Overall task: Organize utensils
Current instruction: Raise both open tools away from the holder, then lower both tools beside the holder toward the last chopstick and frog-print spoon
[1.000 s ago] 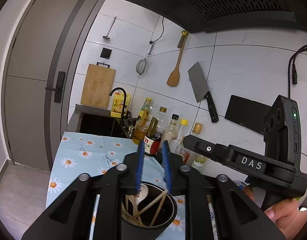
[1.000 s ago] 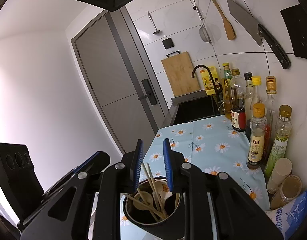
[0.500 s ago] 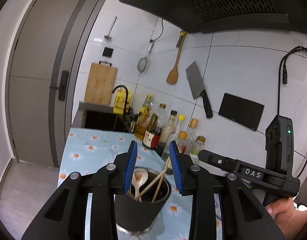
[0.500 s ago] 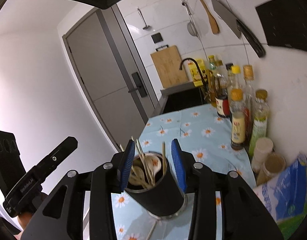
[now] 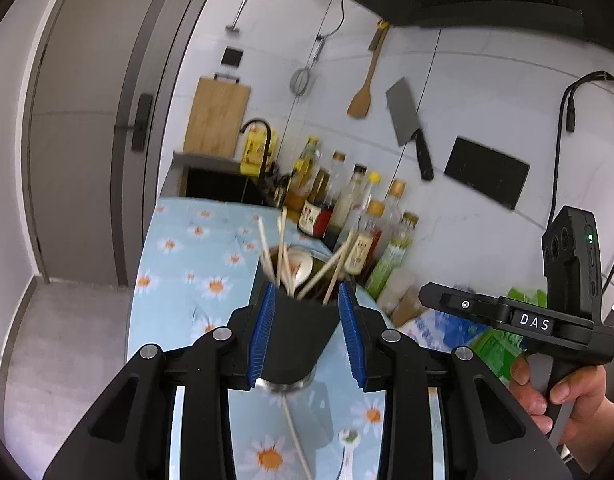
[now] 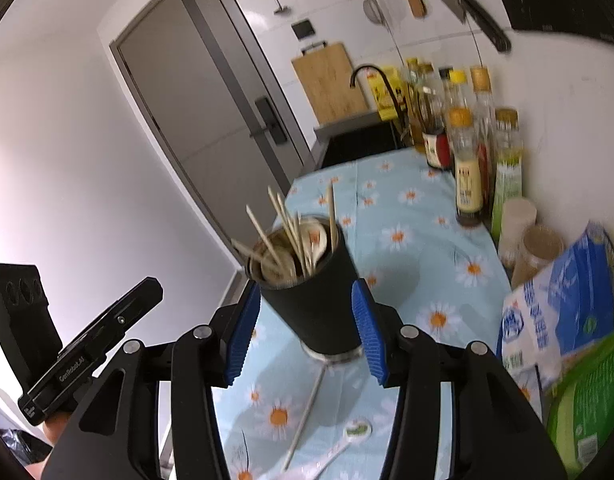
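Chopstick [image 5: 293, 436] flat on daisy cloth [image 5: 187, 256], long axis running 12 to 6 in the left wrist view, upper end at the base of black holder [image 5: 295, 332]. Lies at 6 o'clock from left gripper [image 5: 307, 287], below the pads. White spoon [image 5: 349, 440] just beside, at 3 o'clock of it. Left pads apart, just been opening, holder framed between, not pressed. Right gripper [image 6: 305, 289] likewise apart, just been opening, holder between; chopstick at 6, slanting 1 to 7. Nearer hand: cannot tell. Next, probably: dip toward 6, straddle across the shaft.
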